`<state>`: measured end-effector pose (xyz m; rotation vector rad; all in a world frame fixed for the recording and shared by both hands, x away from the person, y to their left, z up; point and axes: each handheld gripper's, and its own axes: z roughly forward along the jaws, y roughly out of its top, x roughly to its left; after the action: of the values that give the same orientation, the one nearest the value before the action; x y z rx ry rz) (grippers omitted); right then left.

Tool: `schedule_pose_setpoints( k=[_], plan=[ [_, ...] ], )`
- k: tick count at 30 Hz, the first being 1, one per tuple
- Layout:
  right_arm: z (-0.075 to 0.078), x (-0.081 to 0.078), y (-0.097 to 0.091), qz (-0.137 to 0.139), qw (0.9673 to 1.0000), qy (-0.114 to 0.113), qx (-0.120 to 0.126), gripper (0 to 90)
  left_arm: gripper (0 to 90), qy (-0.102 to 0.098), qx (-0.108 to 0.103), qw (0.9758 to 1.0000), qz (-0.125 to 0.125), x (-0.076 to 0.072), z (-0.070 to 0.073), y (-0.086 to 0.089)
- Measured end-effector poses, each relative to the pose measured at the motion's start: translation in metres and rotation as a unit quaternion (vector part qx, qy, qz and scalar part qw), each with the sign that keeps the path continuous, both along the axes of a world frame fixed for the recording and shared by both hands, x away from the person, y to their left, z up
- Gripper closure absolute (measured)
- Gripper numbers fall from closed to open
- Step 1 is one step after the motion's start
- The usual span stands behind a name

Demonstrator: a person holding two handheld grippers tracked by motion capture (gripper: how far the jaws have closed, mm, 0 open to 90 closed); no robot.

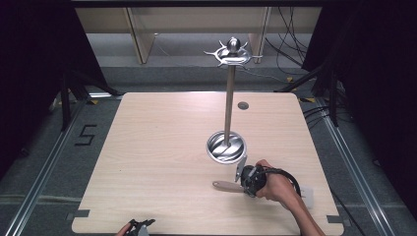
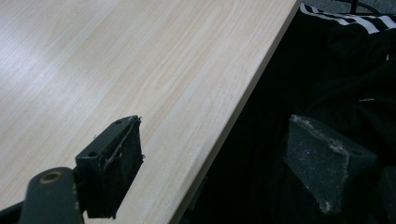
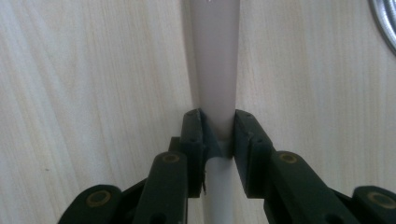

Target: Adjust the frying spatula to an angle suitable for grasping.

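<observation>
Right gripper clamped on a utensil handle, just in front of the tall hanging stand.

We see the wooden table [image 1: 162, 147] carrying a metal stand [image 1: 227, 105], its round base [image 1: 225, 147] near the middle and a ring of hooks [image 1: 232, 53] up top. Just beside that base, on the person's side, the right gripper [image 1: 244, 180] has its jaws clenched on the pale handle [image 3: 215, 70] of a utensil [image 1: 227, 185], whose long axis runs across the table towards the left. The left gripper [image 2: 219, 163] hangs released at the table's near edge, well apart; the right hand is far nearer the stand.
</observation>
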<state>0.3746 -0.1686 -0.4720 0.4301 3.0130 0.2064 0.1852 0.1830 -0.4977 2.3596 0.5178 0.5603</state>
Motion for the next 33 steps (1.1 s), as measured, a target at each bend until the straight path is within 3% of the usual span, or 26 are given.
schedule_pose_setpoints(
  k=[1,3,6,7,9,10,12,13,14,15,19,20,22,25,28,29,32,33],
  plan=[
    [-0.001,0.006,-0.004,0.035,0.9993,-0.011,0.005,75.6,18.1,-0.002,-0.001,1.0000,0.002,0.000,0.000,0.000],
    [0.003,0.001,-0.003,-0.004,0.9999,-0.007,0.012,75.7,18.1,0.000,-0.002,1.0000,0.001,0.000,0.000,0.000],
    [0.007,0.000,-0.008,-0.013,0.9997,-0.010,0.015,75.7,18.1,-0.008,0.004,0.9999,0.005,-0.001,0.001,0.000],
    [0.007,0.000,-0.008,-0.013,0.9997,-0.010,0.015,75.7,18.1,0.000,-0.002,1.0000,0.001,0.000,0.000,0.000],
    [0.009,-0.003,-0.010,-0.052,0.9983,-0.010,0.024,75.8,18.1,-0.004,-0.001,1.0000,0.005,-0.001,0.001,0.000],
    [0.009,-0.003,-0.010,-0.052,0.9983,-0.010,0.024,75.8,18.1,-0.004,-0.001,1.0000,0.005,-0.001,0.001,0.000],
    [0.012,0.003,-0.015,-0.015,0.9981,-0.020,0.056,75.7,18.1,-0.005,-0.001,1.0000,0.005,-0.001,0.001,0.000],
    [0.014,0.004,-0.018,-0.010,0.9975,-0.025,0.066,75.8,18.1,-0.004,-0.001,1.0000,0.006,-0.001,0.001,0.000],
    [0.016,0.006,-0.020,-0.005,0.9972,-0.034,0.066,75.8,18.1,-0.004,-0.001,1.0000,0.006,-0.001,0.001,0.000],
    [0.019,0.008,-0.022,0.008,0.9970,-0.029,0.072,75.8,18.1,-0.004,-0.001,1.0000,0.005,-0.001,0.001,0.000],
    [0.025,0.007,-0.029,-0.007,0.9942,-0.042,0.099,75.8,18.1,-0.005,-0.001,1.0000,0.007,-0.001,0.001,0.001],
    [0.029,0.007,-0.033,-0.016,0.9926,-0.055,0.107,75.8,18.1,-0.003,0.000,1.0000,0.005,-0.001,0.000,0.000],
    [0.033,0.006,-0.038,-0.031,0.9908,-0.059,0.118,75.8,18.0,-0.001,-0.004,1.0000,0.004,-0.001,0.000,0.000],
    [0.036,0.007,-0.042,-0.029,0.9888,-0.069,0.129,75.8,18.1,-0.002,-0.004,1.0000,0.006,0.000,0.000,0.000],
    [0.043,0.007,-0.050,-0.035,0.9839,-0.083,0.155,75.8,18.1,0.000,-0.005,1.0000,0.004,0.000,0.000,0.000],
    [0.043,0.007,-0.050,-0.035,0.9839,-0.083,0.155,75.8,18.1,0.000,-0.005,1.0000,0.004,0.000,0.000,0.000],
    [0.051,0.007,-0.058,-0.051,0.9780,-0.102,0.175,75.8,18.1,-0.001,-0.003,1.0000,0.005,0.000,0.000,0.000],
    [0.053,0.005,-0.060,-0.071,0.9758,-0.104,0.179,75.9,18.1,-0.001,-0.003,1.0000,0.005,0.000,0.000,0.000]
  ],
)
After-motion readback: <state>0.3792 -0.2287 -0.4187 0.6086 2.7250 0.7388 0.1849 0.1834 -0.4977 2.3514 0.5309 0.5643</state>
